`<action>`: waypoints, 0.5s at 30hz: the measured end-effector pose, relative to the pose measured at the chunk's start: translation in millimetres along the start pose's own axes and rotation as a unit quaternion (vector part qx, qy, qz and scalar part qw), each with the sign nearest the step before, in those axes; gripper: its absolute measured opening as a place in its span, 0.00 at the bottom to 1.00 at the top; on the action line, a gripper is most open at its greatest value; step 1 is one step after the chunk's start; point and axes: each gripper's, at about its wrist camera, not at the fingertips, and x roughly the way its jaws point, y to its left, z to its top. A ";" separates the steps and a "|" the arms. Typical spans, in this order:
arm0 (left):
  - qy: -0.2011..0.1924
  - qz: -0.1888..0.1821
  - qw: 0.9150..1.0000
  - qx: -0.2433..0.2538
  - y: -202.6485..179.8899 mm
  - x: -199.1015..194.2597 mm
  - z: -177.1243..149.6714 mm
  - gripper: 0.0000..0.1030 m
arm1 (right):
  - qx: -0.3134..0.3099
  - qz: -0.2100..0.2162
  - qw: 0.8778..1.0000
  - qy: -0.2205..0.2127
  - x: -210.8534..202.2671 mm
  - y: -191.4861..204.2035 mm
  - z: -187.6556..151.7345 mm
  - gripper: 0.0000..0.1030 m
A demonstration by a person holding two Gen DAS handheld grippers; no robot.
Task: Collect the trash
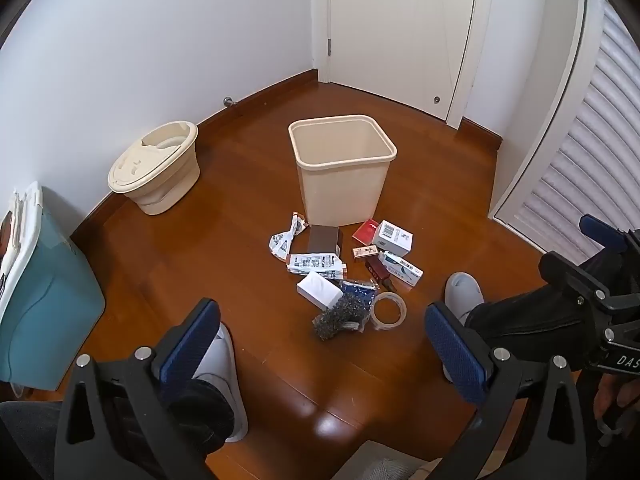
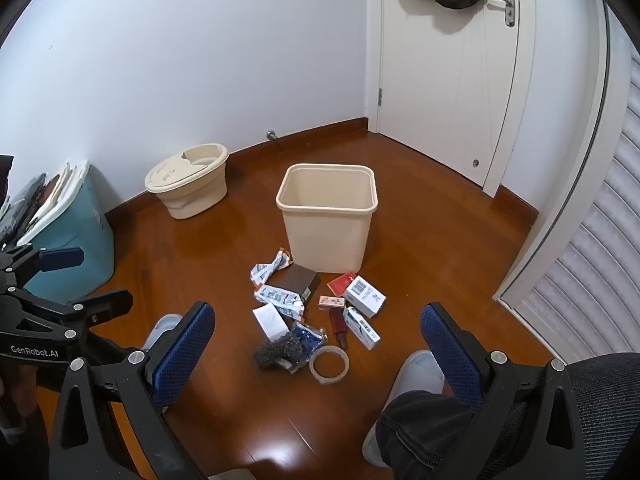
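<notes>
Presently, both grippers are held above a wooden floor (image 1: pixel 224 208), angled downward toward a scatter of trash. The left gripper (image 1: pixel 320 344) is seen with its jaws fully released; nothing is held between its blue pads (image 1: pixel 192 340). The right gripper (image 2: pixel 316 344) is likewise spread wide and holds nothing.

A cream bin (image 1: pixel 342 168) stands upright on the floor, roughly central in both views, and appears empty as far as its interior is visible. The trash is located on the floor directly in front of the bin, on the side nearer the grippers. The following items are identified:

- crumpled printed wrappers (image 1: pixel 298 248), at the left of the pile;
- a brown box (image 1: pixel 324 240), just beside the foot of the bin;
- a red card (image 1: pixel 365 229) and a white barcoded box (image 1: pixel 394 237), at the right;
- a white-and-blue carton (image 1: pixel 402 267), nearer than the barcoded box;
- a plain white box (image 1: pixel 319 290);
- a dark scouring pad (image 1: pixel 340 316), touching a blue bag (image 1: pixel 358 290);
- a roll of clear tape (image 1: pixel 388 310), nearest the grippers.

A lidded cream tub (image 1: pixel 154 168) is positioned against the white wall, well apart from the pile. A teal container (image 1: pixel 44 300) is located at the left edge. The person's pale slippers (image 1: pixel 464 290) are visible on either side of the pile.
</notes>
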 end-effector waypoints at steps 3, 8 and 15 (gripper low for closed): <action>-0.002 0.003 1.000 -0.002 2.1 1.0 1.0 1.00 | 0.000 0.000 1.000 -0.001 -0.3 0.2 -0.2 1.00; 0.003 -0.001 1.000 0.002 -0.3 -0.9 -2.0 1.00 | -0.001 0.000 1.000 0.002 1.0 0.9 -0.6 1.00; 0.003 0.002 1.000 0.001 0.8 3.0 -2.8 1.00 | -0.001 -0.001 1.000 0.002 0.6 1.8 0.1 1.00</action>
